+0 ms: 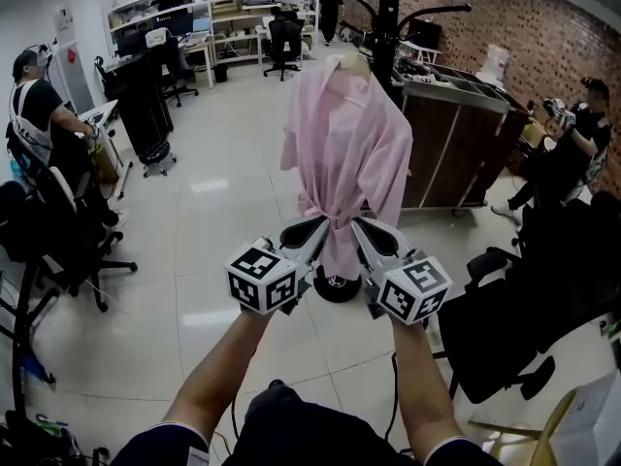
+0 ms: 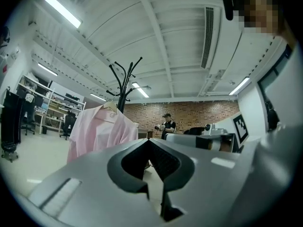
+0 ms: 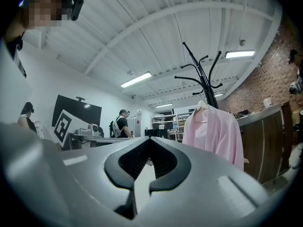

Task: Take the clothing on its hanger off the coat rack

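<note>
Clothing first: the pink shirt [image 1: 344,134] hangs on its hanger [image 1: 349,61] from the black coat rack [image 1: 390,17], and nothing grips it. In our head view it stands at twelve o'clock from both tongs. Its gathered lower edge seems to dip between their tips, but the gripper views show it well apart from them.

From the left tongs [image 2: 149,141] the shirt [image 2: 102,131] sits off at nine o'clock, with the hanger [image 2: 110,107] at its shoulders and the rack's hooks [image 2: 124,82] rising above it. From the right tongs [image 3: 149,140] the shirt [image 3: 213,131] sits at three o'clock, again under its hanger [image 3: 202,109] and the rack [image 3: 203,79].

Our left tongs [image 1: 312,233] have their jaws closed tip to tip, with nothing between them. Our right tongs [image 1: 369,233] look the same: the tips meet and hold nothing.

We hold both tongs level and side by side. They are angled in towards each other like a V, with their marker cubes [image 1: 262,278] nearest us. The left forearm [image 1: 218,377] comes in from six o'clock and the right forearm [image 1: 422,377] runs beside it. Both forearms are bare and stretched forward over the pale floor [image 1: 223,221]. The rack's round base [image 1: 338,284] shows between the two tongs.
</note>
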A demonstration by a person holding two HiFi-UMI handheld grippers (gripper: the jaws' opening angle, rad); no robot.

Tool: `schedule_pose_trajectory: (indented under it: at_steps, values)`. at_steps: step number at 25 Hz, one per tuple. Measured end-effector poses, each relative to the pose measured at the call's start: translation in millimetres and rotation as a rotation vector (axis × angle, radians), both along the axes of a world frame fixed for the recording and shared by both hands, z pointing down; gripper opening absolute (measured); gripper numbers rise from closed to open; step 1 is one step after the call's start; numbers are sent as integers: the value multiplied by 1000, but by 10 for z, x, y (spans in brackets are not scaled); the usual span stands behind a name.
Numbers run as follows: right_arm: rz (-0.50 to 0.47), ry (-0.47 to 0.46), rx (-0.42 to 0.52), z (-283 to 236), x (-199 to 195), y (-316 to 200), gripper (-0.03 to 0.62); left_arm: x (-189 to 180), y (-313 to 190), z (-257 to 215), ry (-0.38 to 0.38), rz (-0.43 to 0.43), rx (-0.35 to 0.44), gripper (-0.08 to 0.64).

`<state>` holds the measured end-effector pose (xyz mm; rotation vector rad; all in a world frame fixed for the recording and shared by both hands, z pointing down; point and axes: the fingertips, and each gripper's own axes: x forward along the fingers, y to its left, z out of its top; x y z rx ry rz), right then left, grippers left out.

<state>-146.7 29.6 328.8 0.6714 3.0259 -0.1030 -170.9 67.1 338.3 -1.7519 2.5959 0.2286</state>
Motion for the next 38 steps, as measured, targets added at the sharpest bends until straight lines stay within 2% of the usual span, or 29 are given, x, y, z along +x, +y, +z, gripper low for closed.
schedule_pose_trajectory:
  at_steps: [8, 16, 30, 38]
  values:
    - [65, 6, 8, -37, -603, 272, 2, -616, 251, -9, -4, 76, -19, 12]
    - [83, 29, 21, -41, -1066, 372, 2, -1134, 319, -51, 0, 104, -20, 12]
    - [66, 1, 4, -114, -2008, -31, 2, -2114, -83, -40, -6, 101, -39, 12]
    - [67, -15, -4, -187, -2403, -267, 2, -2527, -318, -107, -35, 107, -58, 12]
